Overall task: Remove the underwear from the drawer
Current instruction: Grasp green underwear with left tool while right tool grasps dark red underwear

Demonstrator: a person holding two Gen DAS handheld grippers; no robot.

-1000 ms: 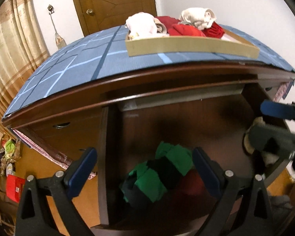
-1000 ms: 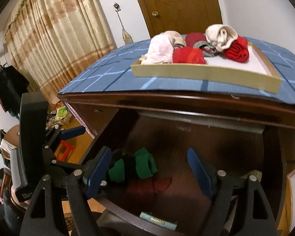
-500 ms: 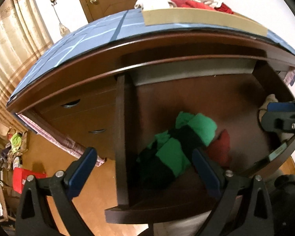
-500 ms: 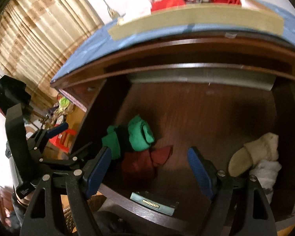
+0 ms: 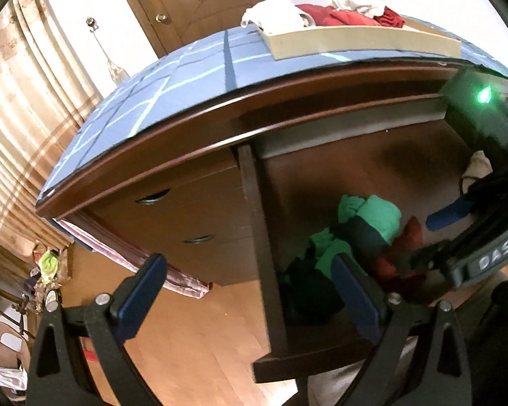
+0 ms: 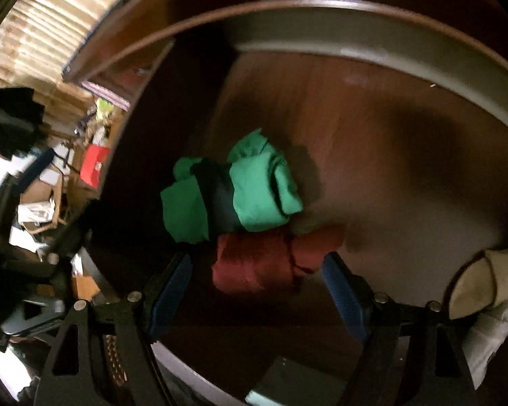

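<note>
Drawer: the drawer [image 6: 372,128] stands pulled out, with a dark wooden floor and a pale back wall.
Red underwear: a dark red folded piece [image 6: 271,264] lies on the drawer floor, near the front edge.
Green and black piece: a green-and-black bundle [image 6: 233,193] touches the red one at its 11 o'clock side.
Cream items: cream rolled cloth [image 6: 484,284] sits well apart at 3 o'clock of the red piece, by the drawer's right wall.
Right gripper: the right gripper [image 6: 257,291] points steeply down over the red piece; its jaws are spread but closing, with the cloth between them and not yet pinched.
Left gripper: the left gripper [image 5: 250,294] is spread wide and empty, straddling the drawer's left wall [image 5: 257,237] at 9 o'clock of the clothes.
Tray above: a tray [image 5: 365,42] of other clothes rests on the blue-covered tabletop [image 5: 172,81].
Risk, wrong catch: the left pad could snag the green bundle as well, since the two pieces touch.
Risk, shallow pinch: closing too high may catch only a top fold, so the piece unrolls or slips.
Risk, collision: the fingers may jab the drawer floor or front edge if the descent runs on.
</note>
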